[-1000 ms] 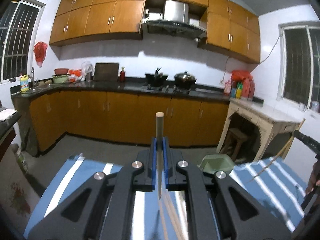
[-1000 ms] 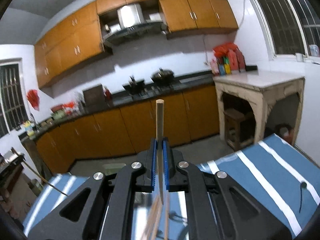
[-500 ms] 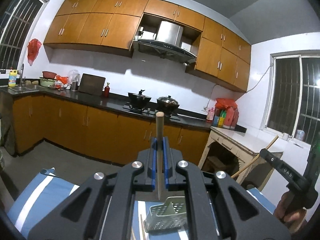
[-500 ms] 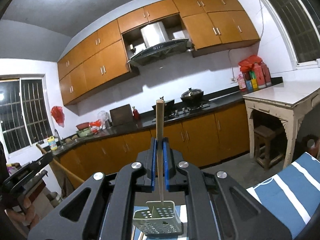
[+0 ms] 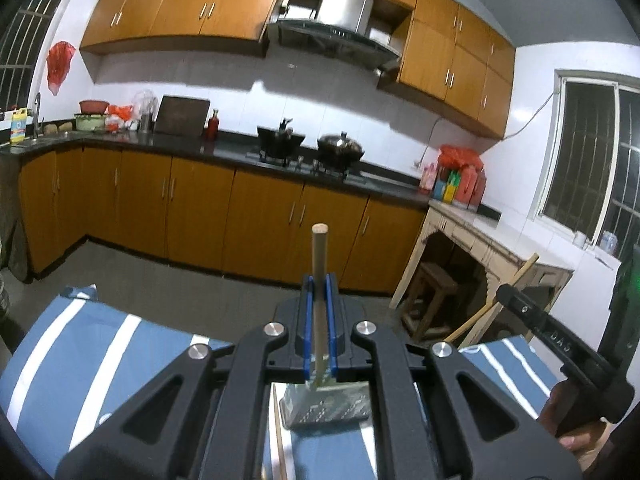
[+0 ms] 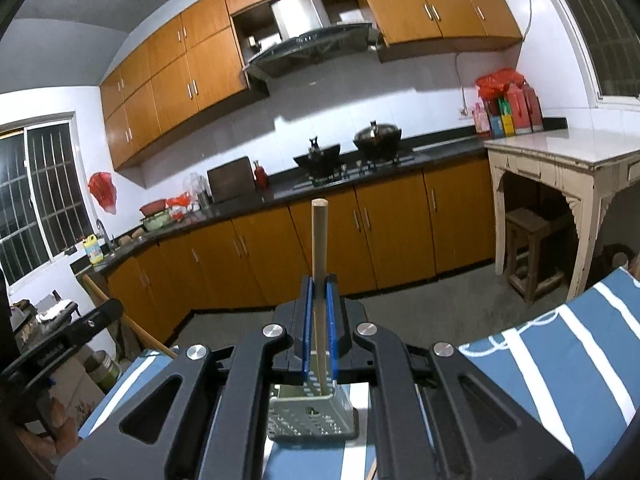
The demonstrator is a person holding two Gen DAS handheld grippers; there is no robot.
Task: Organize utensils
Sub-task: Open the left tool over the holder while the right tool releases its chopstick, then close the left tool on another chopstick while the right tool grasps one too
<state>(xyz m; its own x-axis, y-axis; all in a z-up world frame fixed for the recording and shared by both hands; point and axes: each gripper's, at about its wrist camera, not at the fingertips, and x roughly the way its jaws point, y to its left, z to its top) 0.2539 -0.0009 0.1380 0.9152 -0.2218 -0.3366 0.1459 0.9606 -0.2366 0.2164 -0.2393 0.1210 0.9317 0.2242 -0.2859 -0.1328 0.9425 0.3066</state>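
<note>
My left gripper (image 5: 319, 286) is shut on a wooden chopstick (image 5: 319, 264) that stands upright, its lower end over a perforated metal utensil holder (image 5: 328, 406) on the blue striped cloth (image 5: 80, 364). My right gripper (image 6: 319, 286) is shut on another wooden chopstick (image 6: 319, 240), whose lower end reaches into the same holder (image 6: 312, 416). The right gripper also shows in the left wrist view (image 5: 560, 344), with its chopstick (image 5: 496, 304) slanting. The left gripper shows at the left edge of the right wrist view (image 6: 60, 344).
More chopsticks (image 5: 280, 440) lie on the cloth left of the holder. Orange kitchen cabinets (image 5: 240, 216) and a counter with two pots (image 5: 312, 144) run along the back. A white side table (image 6: 560, 160) and a wooden stool (image 6: 528, 248) stand at the right.
Both grippers have tilted down a little from half a second ago. The holder now sits closer under both chopstick ends. One second ago the holder was out of sight.
</note>
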